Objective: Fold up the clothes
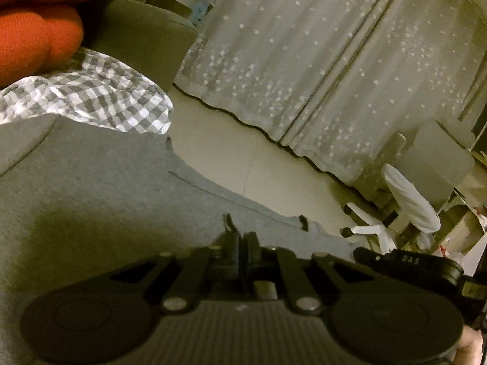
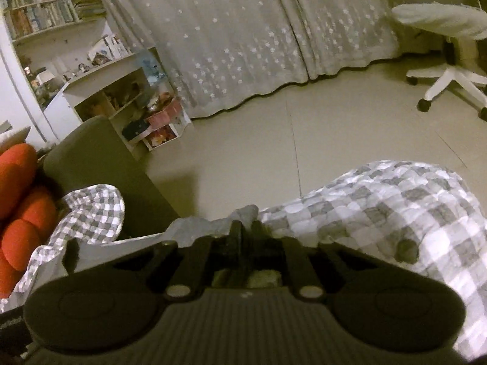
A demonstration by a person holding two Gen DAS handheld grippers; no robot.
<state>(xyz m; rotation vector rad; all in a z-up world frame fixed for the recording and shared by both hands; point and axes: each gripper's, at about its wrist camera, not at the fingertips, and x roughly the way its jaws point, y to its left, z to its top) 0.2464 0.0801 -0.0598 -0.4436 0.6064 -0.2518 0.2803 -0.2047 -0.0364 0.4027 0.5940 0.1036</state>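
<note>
My left wrist camera peers down along its fingers, close over the grey garment (image 1: 91, 188). My right one tilts likewise (floor ahead); both share the starred curtain (image 1: 304, 60) and white chair (image 2: 447, 45).

A grey knit garment (image 1: 100, 182) is seen spread broadly across the lower left of the left wrist view, a stitched seam running diagonally over it towards its edge. In the right wrist view only a small bunched fold of pale grey cloth (image 2: 246, 213) is shown, just beside a grey-and-white checked cover (image 2: 380, 206) that carries it.
</note>
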